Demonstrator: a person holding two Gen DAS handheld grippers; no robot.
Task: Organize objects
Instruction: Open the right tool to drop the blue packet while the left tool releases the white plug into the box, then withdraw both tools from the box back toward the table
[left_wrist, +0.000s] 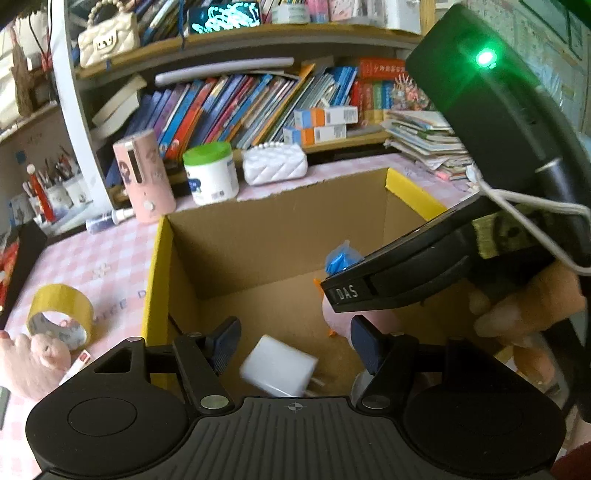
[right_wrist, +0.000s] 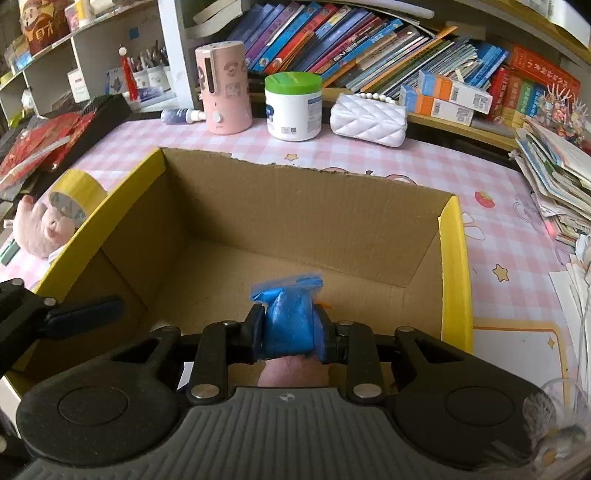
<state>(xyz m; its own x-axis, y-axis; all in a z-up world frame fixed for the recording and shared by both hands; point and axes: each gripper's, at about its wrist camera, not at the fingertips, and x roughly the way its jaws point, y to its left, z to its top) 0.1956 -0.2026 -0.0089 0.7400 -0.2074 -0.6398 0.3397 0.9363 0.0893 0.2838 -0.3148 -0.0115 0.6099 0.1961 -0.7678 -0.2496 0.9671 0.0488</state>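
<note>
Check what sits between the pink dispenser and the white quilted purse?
A green-lidded white jar stands between the pink dispenser and the white quilted purse; both wrist views show it.

The left gripper (left_wrist: 293, 341) hangs with its jaws apart over an open cardboard box (left_wrist: 273, 236) on a pink checked tablecloth (left_wrist: 107, 258). A blurred white charger block (left_wrist: 279, 371) shows below the fingers, inside the box. The right gripper (left_wrist: 332, 291) reaches in from the right, a blue bag (left_wrist: 341, 258) at its tip. A yellow tape roll (left_wrist: 61, 310) lies left of the box.
</note>
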